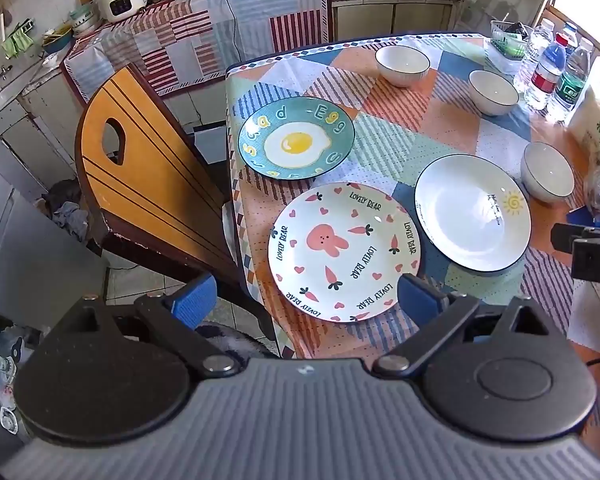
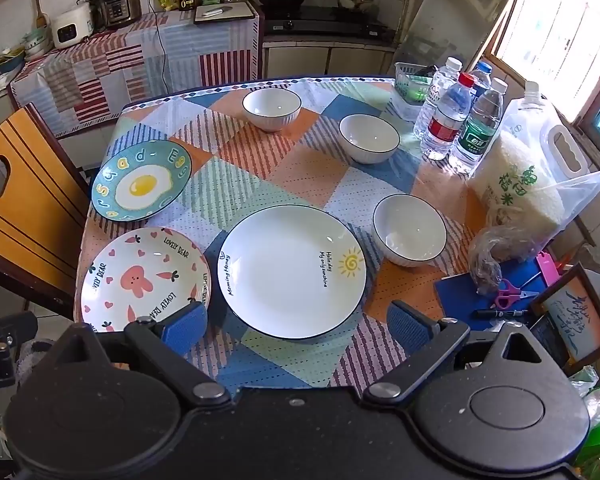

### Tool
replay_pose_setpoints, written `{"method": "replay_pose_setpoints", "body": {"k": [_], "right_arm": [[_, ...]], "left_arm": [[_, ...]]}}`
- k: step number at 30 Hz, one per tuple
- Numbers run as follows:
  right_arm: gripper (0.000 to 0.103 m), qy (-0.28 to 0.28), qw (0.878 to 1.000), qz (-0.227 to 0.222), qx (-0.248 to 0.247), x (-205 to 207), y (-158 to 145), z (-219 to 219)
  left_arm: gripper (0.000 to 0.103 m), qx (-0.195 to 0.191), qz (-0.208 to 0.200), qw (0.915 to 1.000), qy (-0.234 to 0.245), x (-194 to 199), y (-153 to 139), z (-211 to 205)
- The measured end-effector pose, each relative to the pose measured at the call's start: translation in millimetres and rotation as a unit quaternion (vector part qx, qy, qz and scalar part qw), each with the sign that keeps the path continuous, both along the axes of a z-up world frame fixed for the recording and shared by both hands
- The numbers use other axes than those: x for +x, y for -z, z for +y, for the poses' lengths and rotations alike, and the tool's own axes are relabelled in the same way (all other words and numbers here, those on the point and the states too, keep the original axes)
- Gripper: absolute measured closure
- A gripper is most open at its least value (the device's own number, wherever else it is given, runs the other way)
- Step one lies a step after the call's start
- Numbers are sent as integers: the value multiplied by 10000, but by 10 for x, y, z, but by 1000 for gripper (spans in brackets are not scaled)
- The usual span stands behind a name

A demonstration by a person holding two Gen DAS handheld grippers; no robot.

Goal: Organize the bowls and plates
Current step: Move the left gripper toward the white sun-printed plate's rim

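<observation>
Wide-open, empty right gripper (image 2: 296,322) just above white sun plate (image 2: 292,272); left gripper (image 1: 306,300) likewise over bunny plate (image 1: 344,252).

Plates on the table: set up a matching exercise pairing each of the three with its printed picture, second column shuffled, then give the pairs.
Column one:
1. teal plate
2. cream plate with hearts
3. white plate with dark rim

Column two:
A. small yellow sun beside handwriting
B. fried egg in the middle
C. pink rabbit with carrots around it

Pairs: 1-B, 2-C, 3-A.
</observation>
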State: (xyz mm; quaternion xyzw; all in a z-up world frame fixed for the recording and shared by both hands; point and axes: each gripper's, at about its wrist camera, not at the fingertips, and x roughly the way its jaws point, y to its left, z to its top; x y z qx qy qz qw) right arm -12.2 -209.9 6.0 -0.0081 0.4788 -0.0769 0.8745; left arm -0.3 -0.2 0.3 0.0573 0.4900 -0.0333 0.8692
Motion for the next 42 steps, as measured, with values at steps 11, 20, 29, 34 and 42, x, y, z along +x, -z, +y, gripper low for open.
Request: {"method": "replay_pose_setpoints", "body": {"k": [11, 20, 29, 34, 42], "right_arm": [[4, -9, 10000, 8, -14, -20, -4, -42], [4, 18, 10000, -8, -35, -42, -8, -67], [4, 57, 10000, -52, -16, -53, -6, -113], [4, -60, 9991, -402, 91, -106, -36, -148], [4, -427, 9896, -1370, 102, -89, 166, -428]], "left_arm": [[5, -31, 23, 10000, 18, -37, -9, -32], [5, -127, 42, 9999, 17, -43, -32, -17], [5, -251, -57, 9996, 89, -59, -46, -32], [5, -278, -242, 9992, 171, -18, -54, -59], [5, -392, -549, 9968, 436, 220, 43, -225]]}}
